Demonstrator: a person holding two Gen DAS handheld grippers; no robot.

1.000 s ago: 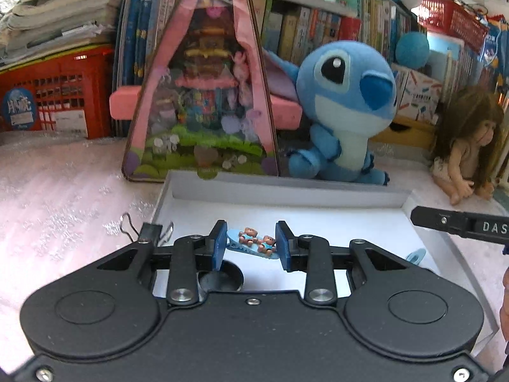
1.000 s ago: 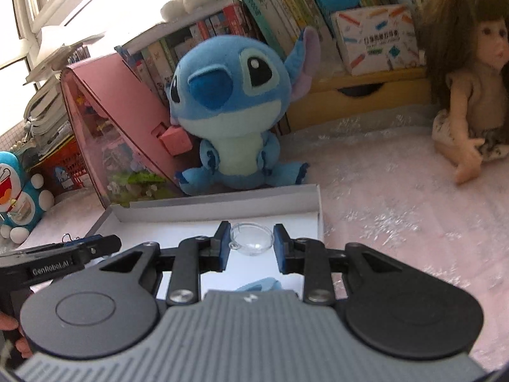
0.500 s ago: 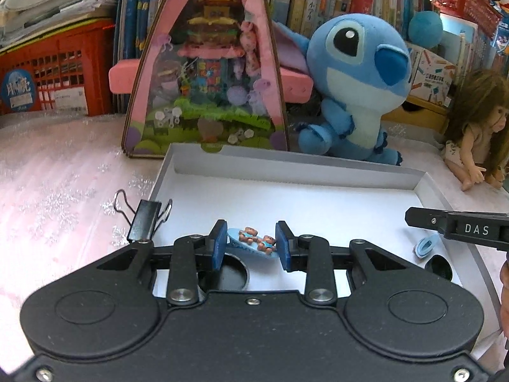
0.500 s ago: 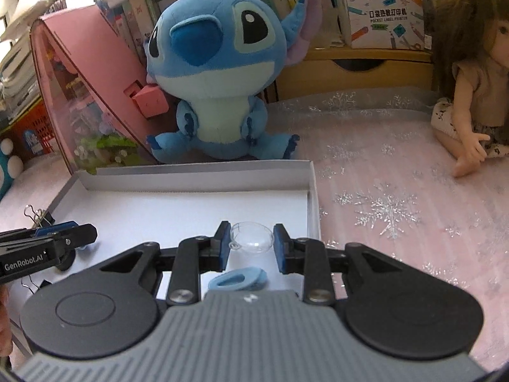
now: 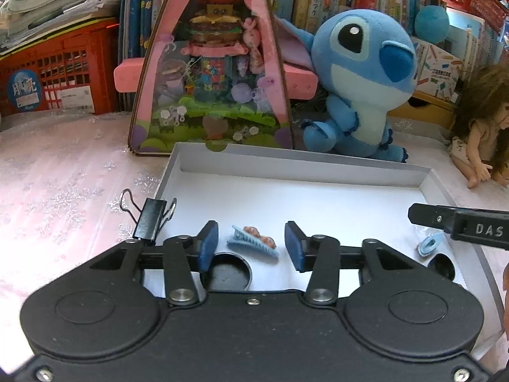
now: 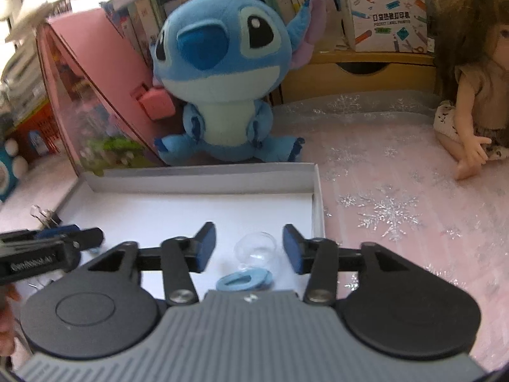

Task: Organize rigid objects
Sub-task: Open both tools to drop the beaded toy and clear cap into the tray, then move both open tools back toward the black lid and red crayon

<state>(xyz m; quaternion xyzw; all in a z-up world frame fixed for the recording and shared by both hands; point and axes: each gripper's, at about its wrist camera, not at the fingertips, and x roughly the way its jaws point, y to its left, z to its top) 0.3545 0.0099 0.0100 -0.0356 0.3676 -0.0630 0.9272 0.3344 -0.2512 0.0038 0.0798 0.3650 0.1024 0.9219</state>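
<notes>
A shallow white box (image 5: 299,162) lies on the pink cloth. My left gripper (image 5: 251,246) is open over its near left part; a blue hair clip with small bears (image 5: 254,243) lies loose between the fingers, beside a black round cap (image 5: 227,273). My right gripper (image 6: 249,248) is open over the box's near right corner (image 6: 315,187); a clear plastic dome (image 6: 254,250) lies between its fingers, with a light blue ring-shaped piece (image 6: 245,281) just in front. The right gripper also shows in the left wrist view (image 5: 458,226), above the blue piece (image 5: 429,245).
A black binder clip (image 5: 149,219) lies on the cloth at the box's left edge. A blue plush toy (image 5: 359,82) and a pink triangular toy house (image 5: 210,73) stand behind the box. A doll (image 6: 470,95) sits at the right. Books and red crates line the back.
Both grippers opened. The left let go of the bear hair clip and the right let go of the clear dome; both objects now lie in the box.
</notes>
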